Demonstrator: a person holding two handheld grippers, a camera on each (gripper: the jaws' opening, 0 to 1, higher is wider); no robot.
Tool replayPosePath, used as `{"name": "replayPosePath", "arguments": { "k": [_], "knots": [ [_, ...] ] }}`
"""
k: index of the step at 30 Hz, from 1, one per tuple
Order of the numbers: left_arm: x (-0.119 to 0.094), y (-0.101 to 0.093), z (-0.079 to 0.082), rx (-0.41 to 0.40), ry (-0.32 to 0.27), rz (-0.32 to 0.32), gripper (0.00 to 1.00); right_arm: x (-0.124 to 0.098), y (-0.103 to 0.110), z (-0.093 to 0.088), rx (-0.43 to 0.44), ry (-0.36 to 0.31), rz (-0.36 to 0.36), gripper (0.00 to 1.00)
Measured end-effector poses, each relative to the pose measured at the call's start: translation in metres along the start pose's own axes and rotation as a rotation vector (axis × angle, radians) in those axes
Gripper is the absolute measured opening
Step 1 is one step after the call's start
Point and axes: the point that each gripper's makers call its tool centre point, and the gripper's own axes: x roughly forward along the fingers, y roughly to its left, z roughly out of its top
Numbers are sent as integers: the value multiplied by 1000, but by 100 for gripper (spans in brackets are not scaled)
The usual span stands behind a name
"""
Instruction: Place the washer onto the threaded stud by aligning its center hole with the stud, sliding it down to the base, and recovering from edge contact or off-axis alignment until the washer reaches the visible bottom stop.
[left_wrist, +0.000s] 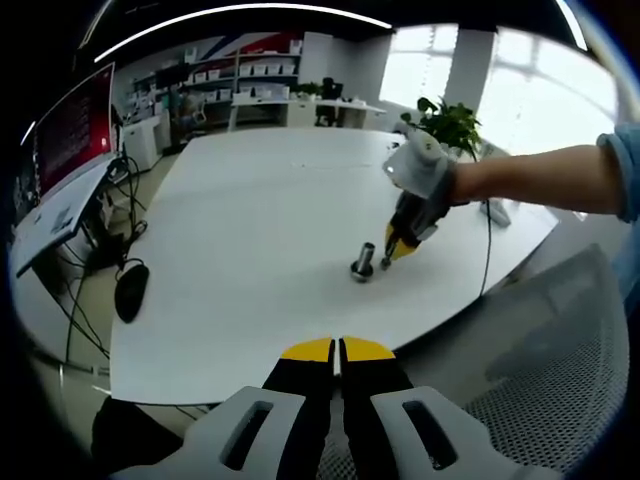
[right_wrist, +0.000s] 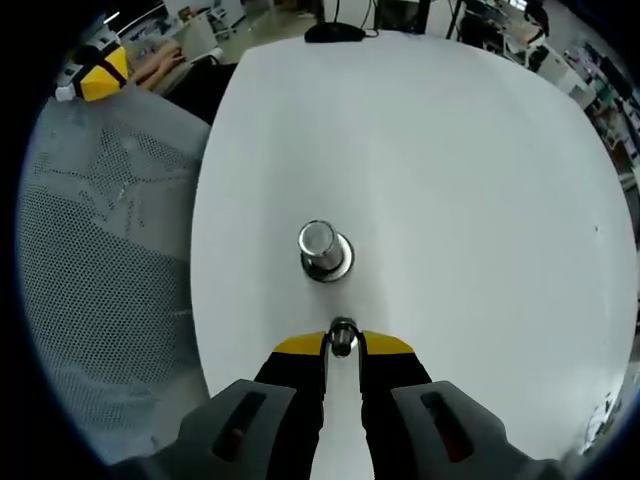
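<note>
While the right gripper (right_wrist: 342, 345) pinches the washer (right_wrist: 342, 336) on edge between its yellow-tipped jaws, the stud (right_wrist: 322, 247) stands upright on the white bench (right_wrist: 450, 180) just ahead of those tips, apart from the washer and slightly to their left. From the left gripper view, the stud (left_wrist: 364, 260) sits beside the right gripper (left_wrist: 398, 244). Well back from both, the left gripper (left_wrist: 337, 350) has its jaws closed together, holding nothing.

The washer (right_wrist: 342, 337) sits half-hidden between the right tool's (right_wrist: 342, 346) tips — its hole unseen — stud (right_wrist: 322, 246) threads too blurred.
</note>
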Motion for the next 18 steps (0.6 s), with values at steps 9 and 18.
{"name": "replayPosePath", "arguments": {
  "k": [9,18],
  "knots": [
    [0,1,1,-3,-3,3,0,9,0,-4,-22,36,5,13],
    [0,1,1,-1,-5,3,0,12,-3,-4,-22,37,6,13]
  ]
}}
